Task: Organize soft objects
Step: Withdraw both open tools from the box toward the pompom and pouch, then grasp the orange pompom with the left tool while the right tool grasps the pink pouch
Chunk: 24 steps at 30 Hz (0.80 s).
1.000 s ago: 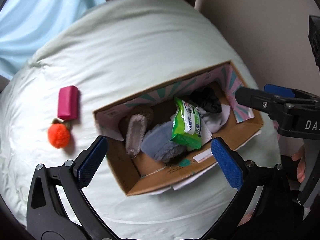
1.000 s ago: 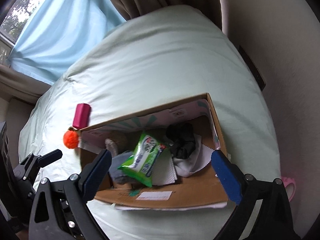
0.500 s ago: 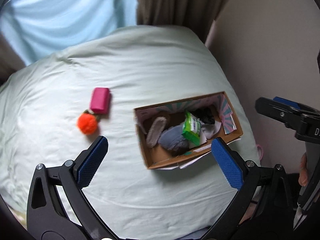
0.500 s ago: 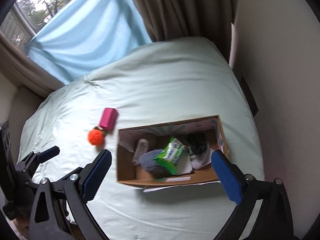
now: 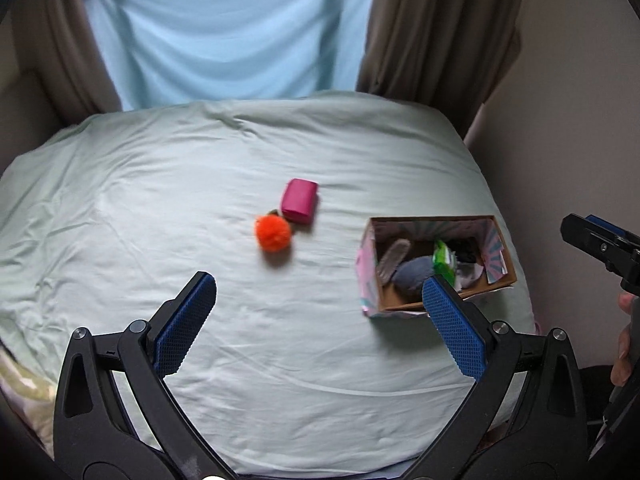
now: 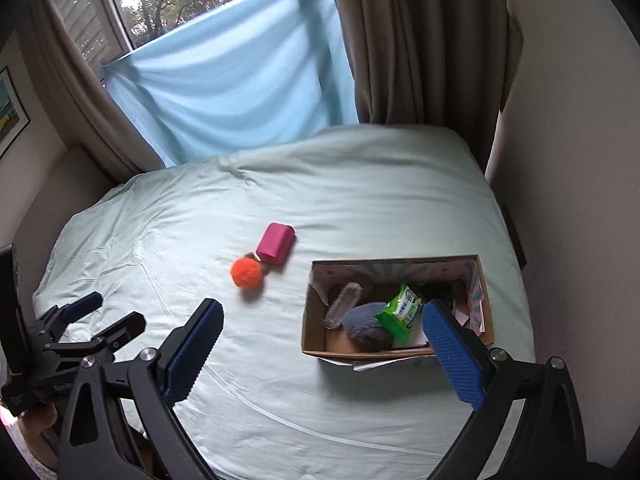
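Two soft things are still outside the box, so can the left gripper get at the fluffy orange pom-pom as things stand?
Probably yes. The left gripper is open and empty, and the fluffy orange pom-pom lies ahead on bare pale green bedding. Only the pink rectangular pouch sits close beside it.

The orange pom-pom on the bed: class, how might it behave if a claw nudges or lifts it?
The orange pom-pom looks fluffy, so probably light and squashy. Being round, it may roll, though it seems attached to the pink pouch, which could drag along.
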{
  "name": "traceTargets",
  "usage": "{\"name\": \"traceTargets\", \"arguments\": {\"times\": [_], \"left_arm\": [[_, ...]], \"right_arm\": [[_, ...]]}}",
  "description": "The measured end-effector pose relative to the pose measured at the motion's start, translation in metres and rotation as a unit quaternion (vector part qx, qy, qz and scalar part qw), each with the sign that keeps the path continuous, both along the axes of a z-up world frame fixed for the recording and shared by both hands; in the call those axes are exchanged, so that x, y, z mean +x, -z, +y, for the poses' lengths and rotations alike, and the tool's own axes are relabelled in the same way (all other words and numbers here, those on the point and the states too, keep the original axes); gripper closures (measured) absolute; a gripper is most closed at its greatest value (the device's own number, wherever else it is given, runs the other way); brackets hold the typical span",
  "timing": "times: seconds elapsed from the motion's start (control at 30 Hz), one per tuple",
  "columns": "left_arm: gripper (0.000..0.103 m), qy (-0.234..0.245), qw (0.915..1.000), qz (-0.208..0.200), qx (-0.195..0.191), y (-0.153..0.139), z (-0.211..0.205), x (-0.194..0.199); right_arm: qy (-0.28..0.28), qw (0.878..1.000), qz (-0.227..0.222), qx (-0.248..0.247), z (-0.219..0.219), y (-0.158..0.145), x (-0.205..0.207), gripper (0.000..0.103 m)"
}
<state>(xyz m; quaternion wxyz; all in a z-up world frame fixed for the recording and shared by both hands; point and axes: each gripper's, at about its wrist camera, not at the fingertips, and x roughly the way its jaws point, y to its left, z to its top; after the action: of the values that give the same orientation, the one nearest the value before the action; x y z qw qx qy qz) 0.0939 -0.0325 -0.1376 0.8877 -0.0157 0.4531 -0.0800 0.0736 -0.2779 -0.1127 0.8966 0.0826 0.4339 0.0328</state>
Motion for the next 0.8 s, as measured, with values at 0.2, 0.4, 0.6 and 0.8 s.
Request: {"name": "traceTargets", "arguments": {"times": [0.2, 0.4, 0.6, 0.8], "left_arm": [[0.000, -0.016, 0.9995, 0.004, -0.027, 0.001, 0.052, -0.007], [0.000, -0.015, 0.9995, 0.006, -0.026, 0.004, 0.093, 0.013], [0.000, 0.004, 0.9992, 0.022, -0.033, 0.019, 0.128, 0.050], [0.000, 0.019, 0.9978, 0.044, -0.045, 0.049, 0.143, 0.105]], "right_arm": [[0.010, 1.000, -0.007, 0.008, 0.039, -0.008, -0.006, 0.004], [0.028, 0.999, -0.008, 0.018, 0.080, -0.008, 0.008, 0.004], [0.053, 0.998, -0.013, 0.038, 0.111, -0.007, 0.040, 0.004], [0.060, 0.997, 0.010, 0.057, 0.132, 0.010, 0.100, 0.004]]}}
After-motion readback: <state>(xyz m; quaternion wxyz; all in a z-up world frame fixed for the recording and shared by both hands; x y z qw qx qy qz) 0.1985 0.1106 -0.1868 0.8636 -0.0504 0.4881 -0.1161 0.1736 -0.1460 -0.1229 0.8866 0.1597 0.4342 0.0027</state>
